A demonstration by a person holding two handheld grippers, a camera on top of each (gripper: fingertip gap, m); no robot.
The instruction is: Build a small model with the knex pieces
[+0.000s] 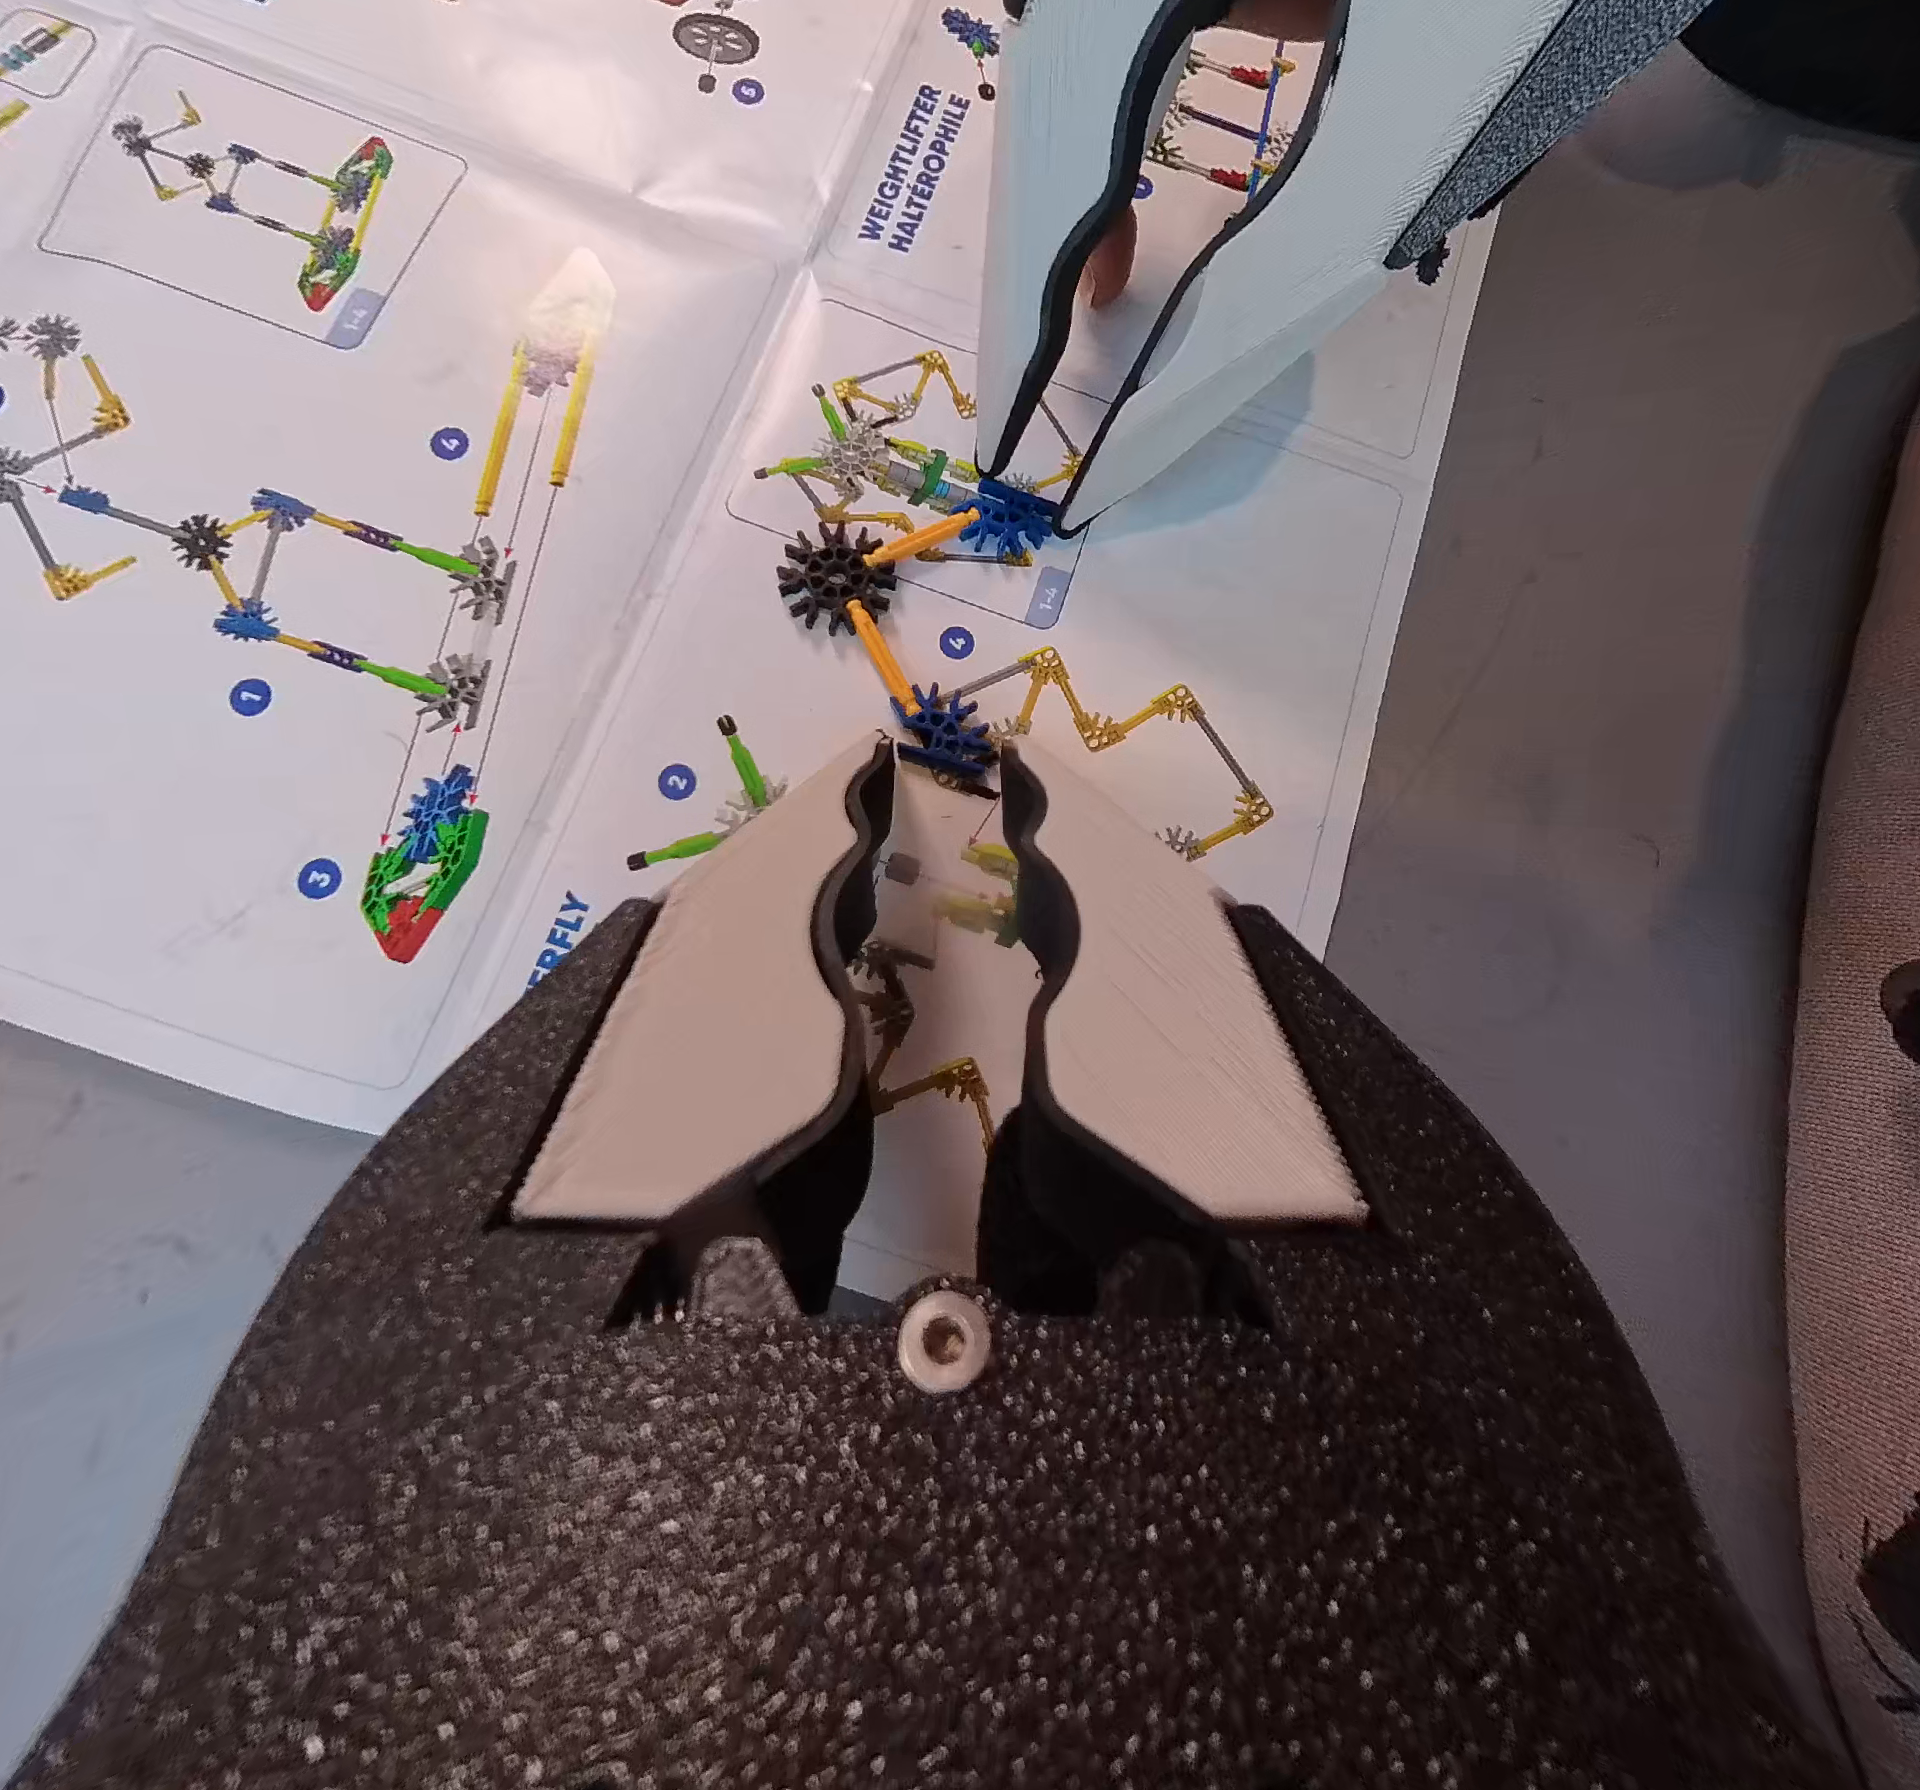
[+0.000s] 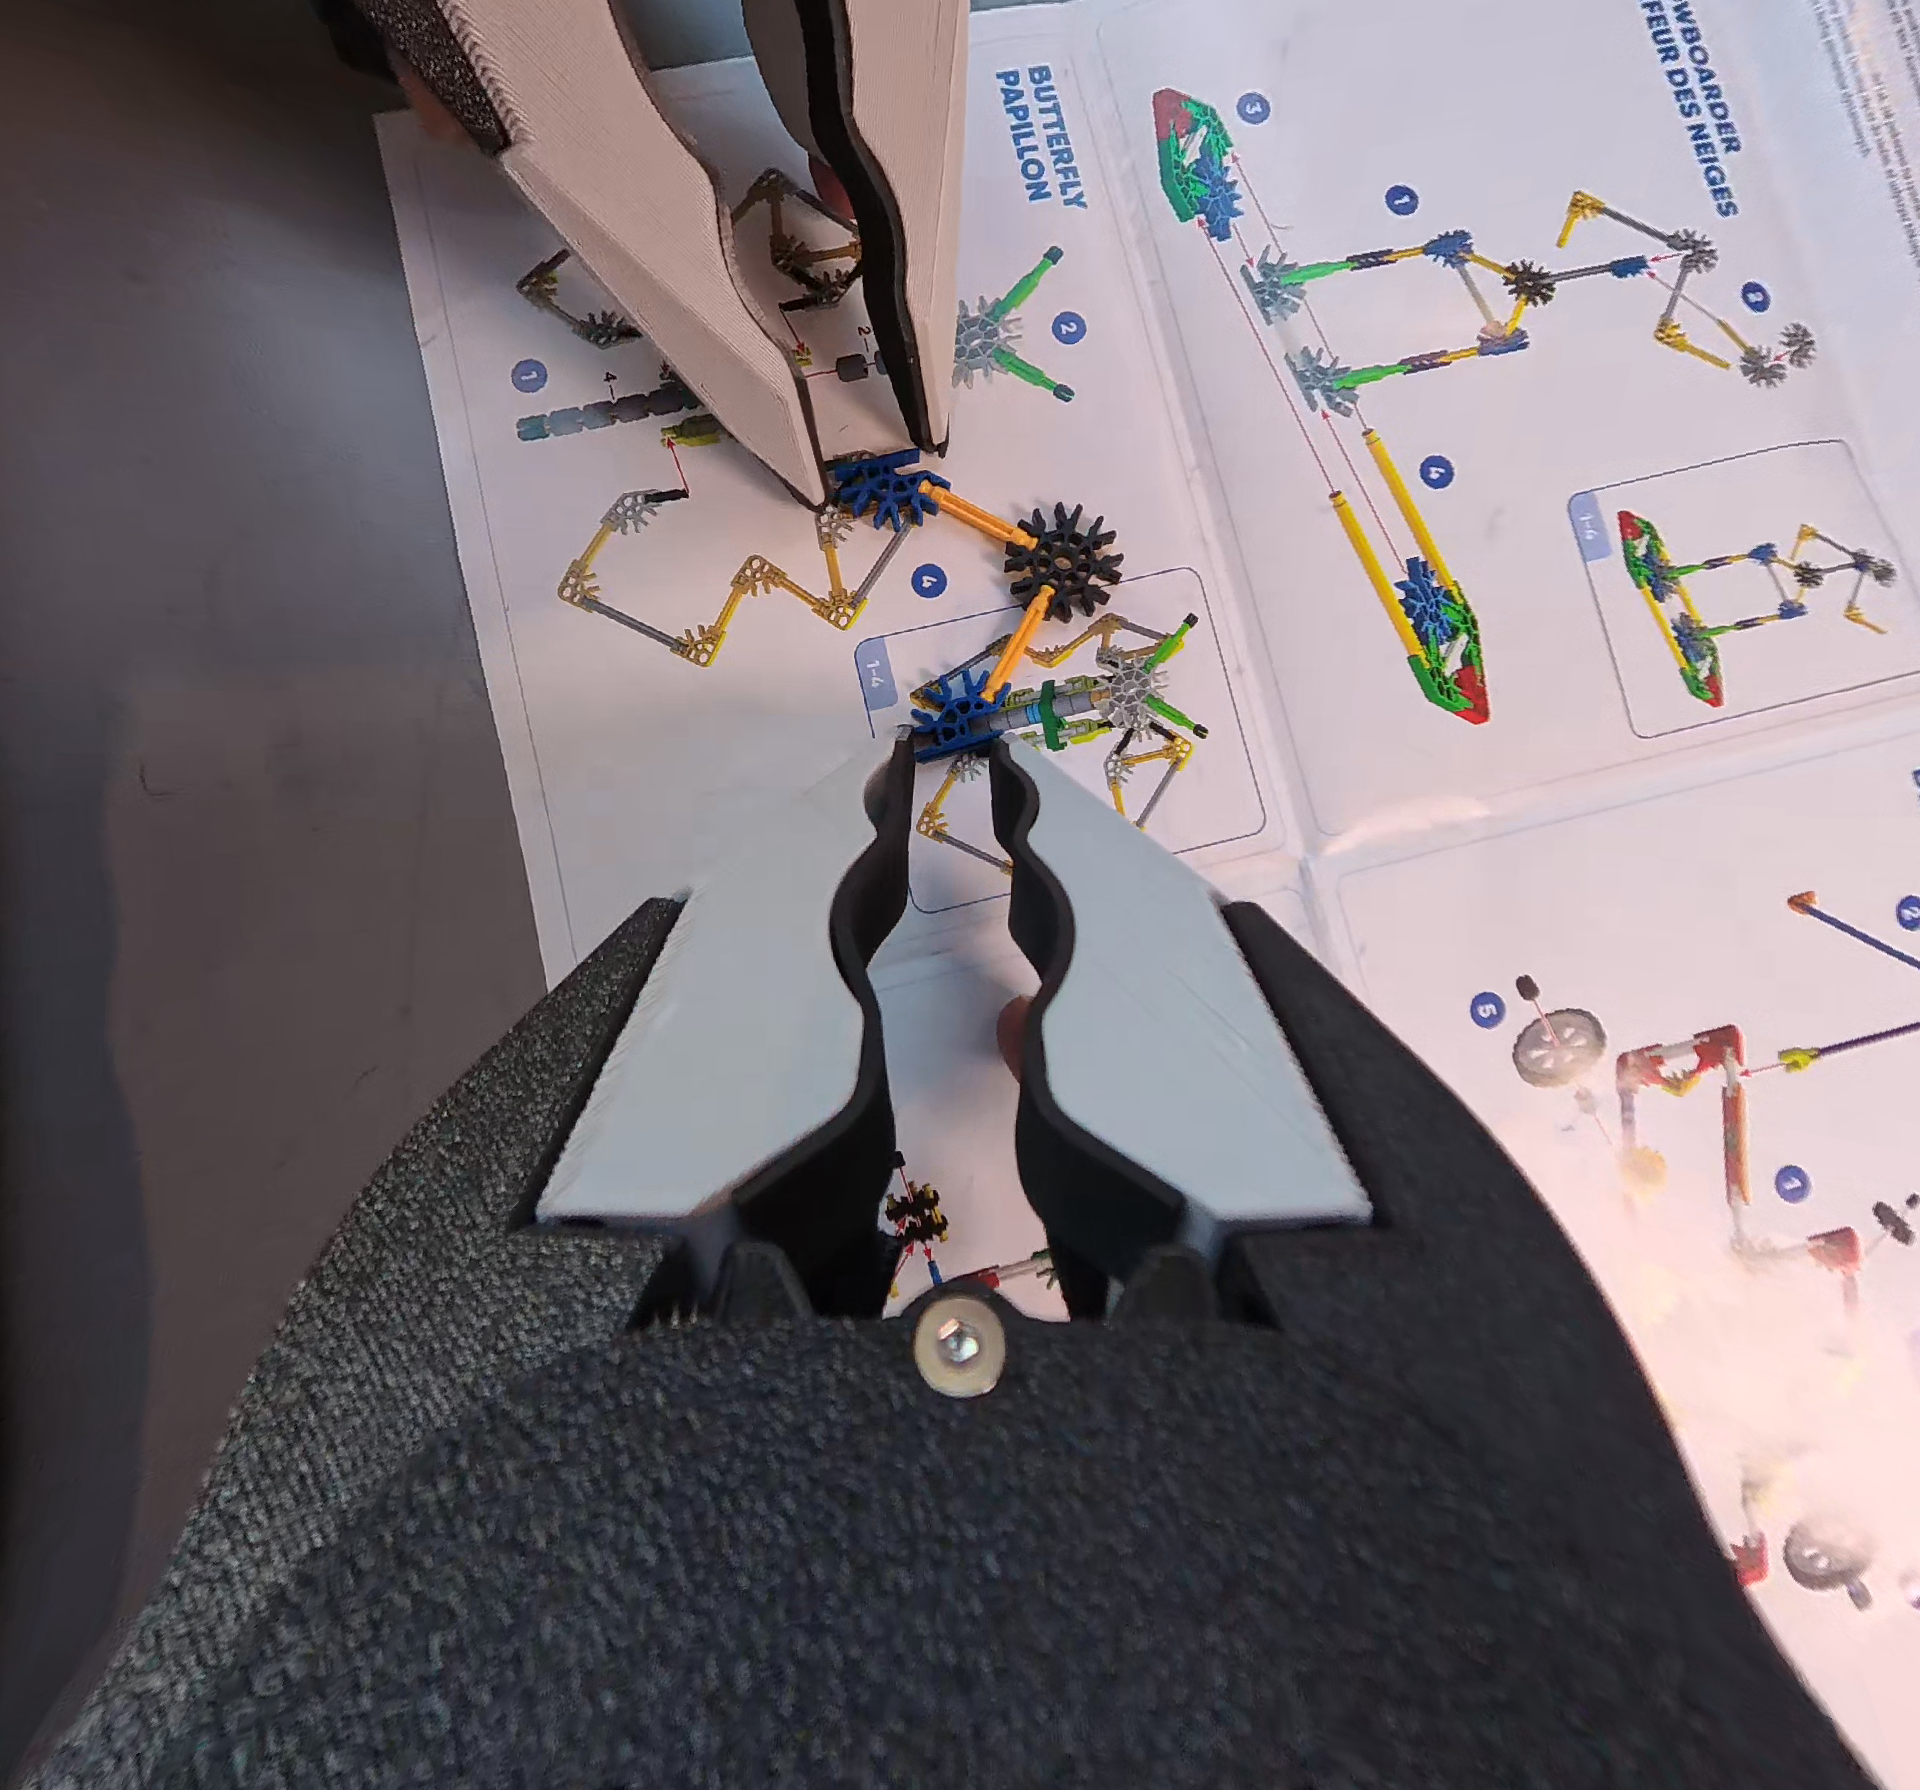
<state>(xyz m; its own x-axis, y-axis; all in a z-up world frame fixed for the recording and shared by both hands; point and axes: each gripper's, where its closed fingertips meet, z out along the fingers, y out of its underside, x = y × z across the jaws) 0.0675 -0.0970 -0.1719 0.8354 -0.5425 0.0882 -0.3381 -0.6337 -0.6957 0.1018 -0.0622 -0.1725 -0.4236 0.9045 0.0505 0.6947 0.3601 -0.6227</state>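
A small toy chain lies on a printed instruction sheet [image 1: 644, 306] spread over the grey tabletop [image 1: 1621, 597]: a black hub [image 1: 836, 580] in the middle, with two orange rods [image 1: 883, 651] running out to blue hubs. The left claw [image 1: 945, 753] pinches one blue hub [image 1: 943, 728]; the right claw [image 2: 951, 748] pinches the other [image 2: 958, 706], across the black hub. The plastic looks light and stiff, though the snap joints could pop apart; the flat blue hubs seem the safest grip.
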